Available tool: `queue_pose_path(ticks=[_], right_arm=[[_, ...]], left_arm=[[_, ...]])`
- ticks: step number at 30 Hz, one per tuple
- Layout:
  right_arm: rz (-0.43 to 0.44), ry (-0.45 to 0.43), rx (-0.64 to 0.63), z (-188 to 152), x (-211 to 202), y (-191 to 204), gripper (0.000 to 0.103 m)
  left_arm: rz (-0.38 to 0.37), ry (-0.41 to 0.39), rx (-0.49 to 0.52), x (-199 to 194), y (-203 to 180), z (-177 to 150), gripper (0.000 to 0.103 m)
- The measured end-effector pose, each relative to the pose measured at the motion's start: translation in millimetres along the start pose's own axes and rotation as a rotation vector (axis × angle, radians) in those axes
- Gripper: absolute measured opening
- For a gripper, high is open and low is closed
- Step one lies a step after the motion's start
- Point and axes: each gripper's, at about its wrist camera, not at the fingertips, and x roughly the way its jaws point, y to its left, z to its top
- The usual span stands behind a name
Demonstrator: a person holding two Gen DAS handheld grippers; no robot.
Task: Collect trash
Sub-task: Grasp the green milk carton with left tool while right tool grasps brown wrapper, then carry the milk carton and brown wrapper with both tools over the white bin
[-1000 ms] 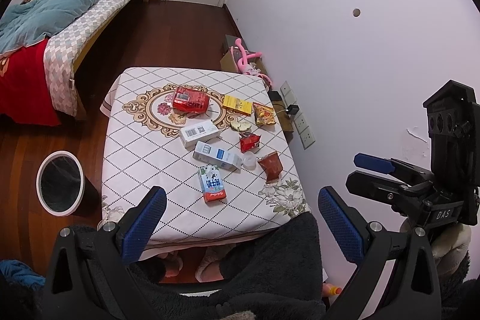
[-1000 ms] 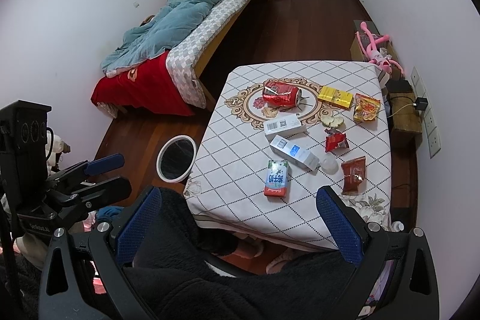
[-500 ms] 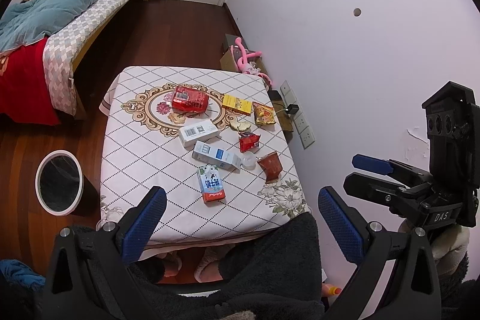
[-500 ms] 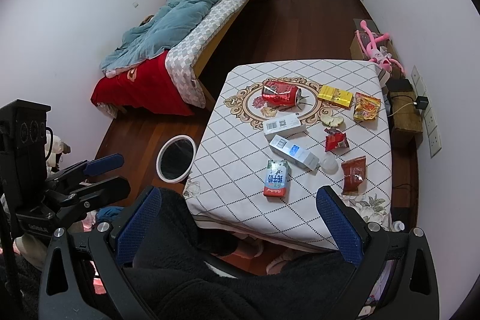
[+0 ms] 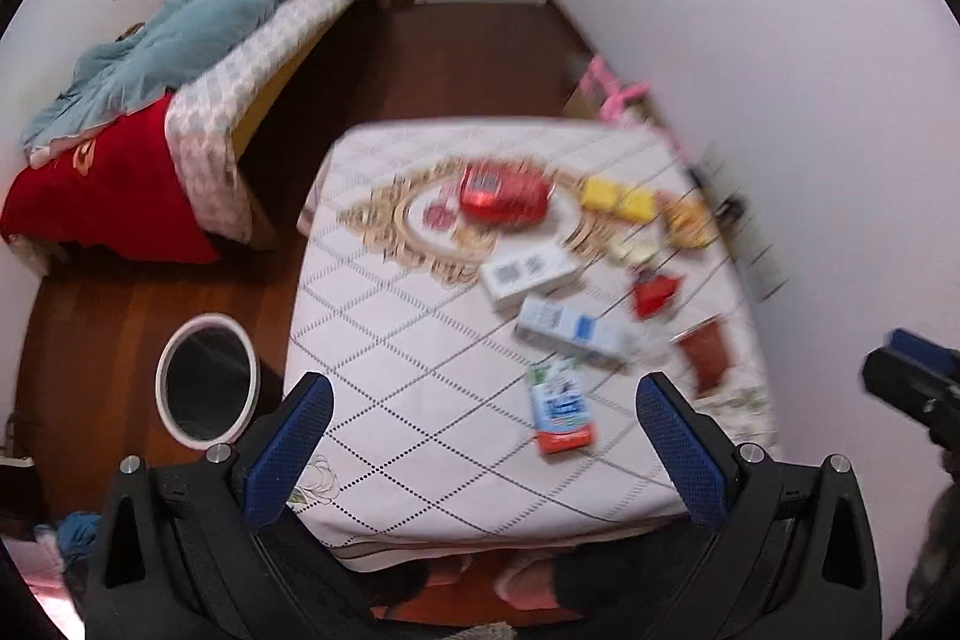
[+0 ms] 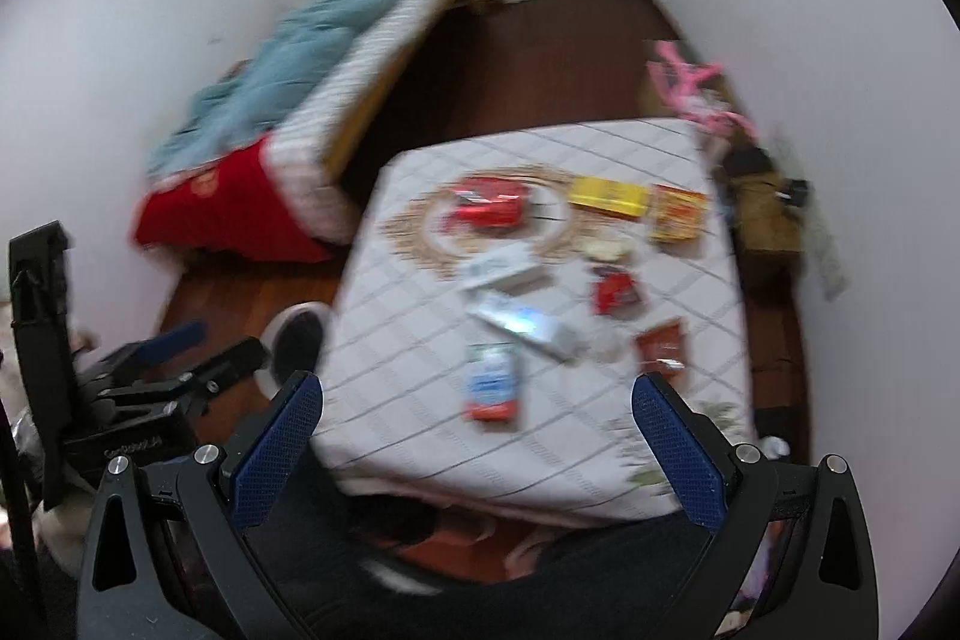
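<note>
Though blur smears the wrappers' labels, your left gripper (image 5: 480, 454) and right gripper (image 6: 477, 451) hang spread and empty; the bin (image 5: 206, 385) seems just beside the table (image 5: 420, 466)

Motion blur smeared the printing on the red-and-white drink carton (image 5: 563, 412) and the crumpled red snack bag (image 6: 489, 207), leaving labels unreadable. The white-rimmed round waste bin (image 6: 293, 340) sat half hidden behind the quilted white tablecloth (image 6: 408, 400).
</note>
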Motion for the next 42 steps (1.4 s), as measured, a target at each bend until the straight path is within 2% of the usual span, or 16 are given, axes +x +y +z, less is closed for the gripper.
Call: queue_pose_path(ticks=[3, 6, 10, 12, 15, 16, 17, 18, 19, 21, 29, 31, 35, 42], right_arm=[[-0.108, 0.023, 0.058, -4, 47, -33, 0.103], [-0.176, 0.068, 0.122, -10, 99, -70, 0.103], [-0.221, 0.127, 0.198, -21, 157, -113, 0.102], [-0.239, 0.150, 0.209, -26, 179, -126, 0.100], [-0.263, 0.176, 0.205, -28, 207, -139, 0.097], [-0.267, 0.188, 0.201, -29, 214, -142, 0.097], [-0.262, 0.196, 0.203, -29, 221, -145, 0.096], [-0.266, 0.204, 0.200, -28, 227, -145, 0.094], [-0.273, 0.211, 0.192, -27, 231, -145, 0.093], [-0.275, 0.221, 0.176, -25, 239, -145, 0.091], [-0.300, 0.254, 0.124, -21, 266, -144, 0.082], [-0.301, 0.259, 0.118, -21, 270, -143, 0.076], [-0.305, 0.269, 0.104, -22, 275, -141, 0.053], [-0.308, 0.237, 0.099, -28, 257, -138, 0.044]], left_arm=[[0.009, 0.115, -0.003, 66, -14, -7, 0.103], [0.013, 0.201, 0.004, 110, -27, -16, 0.103], [-0.012, 0.333, -0.013, 165, -44, -30, 0.102], [-0.021, 0.371, -0.020, 185, -50, -33, 0.098], [-0.022, 0.365, -0.006, 201, -57, -34, 0.096], [-0.018, 0.364, -0.001, 203, -59, -34, 0.092], [-0.018, 0.362, 0.003, 204, -60, -34, 0.086], [-0.010, 0.365, 0.008, 206, -61, -35, 0.069], [-0.007, 0.374, 0.009, 208, -62, -36, 0.062], [-0.013, 0.387, 0.002, 212, -61, -37, 0.055], [-0.004, 0.369, 0.020, 213, -64, -35, 0.051], [0.005, 0.362, 0.019, 221, -69, -31, 0.050], [0.024, 0.336, 0.022, 231, -71, -30, 0.050], [0.034, 0.268, 0.044, 195, -59, -29, 0.050]])
